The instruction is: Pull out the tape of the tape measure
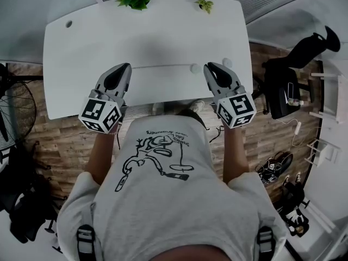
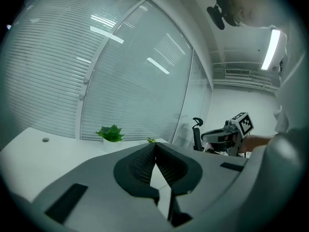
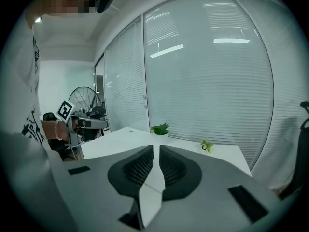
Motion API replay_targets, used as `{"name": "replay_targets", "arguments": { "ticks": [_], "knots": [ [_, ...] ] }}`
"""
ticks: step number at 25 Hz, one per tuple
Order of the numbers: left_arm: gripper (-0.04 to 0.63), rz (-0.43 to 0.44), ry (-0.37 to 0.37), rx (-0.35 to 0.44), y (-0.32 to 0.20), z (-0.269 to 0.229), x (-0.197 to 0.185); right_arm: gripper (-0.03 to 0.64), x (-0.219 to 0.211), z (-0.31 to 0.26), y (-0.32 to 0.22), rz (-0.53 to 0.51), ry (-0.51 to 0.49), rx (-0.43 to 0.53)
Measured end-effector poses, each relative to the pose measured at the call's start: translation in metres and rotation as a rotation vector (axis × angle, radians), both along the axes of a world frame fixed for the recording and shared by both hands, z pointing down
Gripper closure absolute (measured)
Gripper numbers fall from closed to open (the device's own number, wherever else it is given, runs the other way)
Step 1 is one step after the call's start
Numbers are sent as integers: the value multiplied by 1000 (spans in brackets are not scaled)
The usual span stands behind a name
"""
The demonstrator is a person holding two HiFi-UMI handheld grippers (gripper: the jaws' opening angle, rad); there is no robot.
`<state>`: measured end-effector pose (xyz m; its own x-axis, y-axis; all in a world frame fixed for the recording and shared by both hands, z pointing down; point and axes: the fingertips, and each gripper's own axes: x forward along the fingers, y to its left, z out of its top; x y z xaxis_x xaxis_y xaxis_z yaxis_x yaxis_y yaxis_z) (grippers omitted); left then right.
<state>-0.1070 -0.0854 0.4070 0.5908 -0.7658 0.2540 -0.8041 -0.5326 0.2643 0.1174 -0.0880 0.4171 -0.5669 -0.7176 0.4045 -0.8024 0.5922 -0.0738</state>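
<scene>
Trouble: above the table (image 1: 147, 37), the shut left gripper (image 1: 124, 69) and barely open right gripper (image 1: 211, 69) may grab air, since no tape measure seems near.

Tape measure (image 1: 194, 68): small round white case, lying on the white table (image 1: 81, 48) near its front edge, at 6 o'clock on the tabletop. Tape (image 1: 163, 67) is drawn out as a thin pale strip, lying flat and straight from the case toward 9 o'clock. Markings are too small to read.

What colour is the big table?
White. The table shows best in the head view.
</scene>
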Motion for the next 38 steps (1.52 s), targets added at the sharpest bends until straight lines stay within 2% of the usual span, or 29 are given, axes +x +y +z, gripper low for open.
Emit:
{"name": "replay_targets", "arguments": {
  "ticks": [8, 20, 27, 38],
  "knots": [
    [575, -32, -47, 118, 9, -58, 18, 577, -18, -50, 14, 19, -9, 62],
    [575, -19, -36, 203, 22, -107, 45, 589, -48, -104, 27, 2, 14, 150],
    [575, -28, -37, 226, 24, -115, 48, 597, -55, -113, 37, 9, 3, 150],
    [575, -41, -51, 211, 28, -111, 49, 601, -53, -117, 39, 6, 18, 164]
  ]
}}
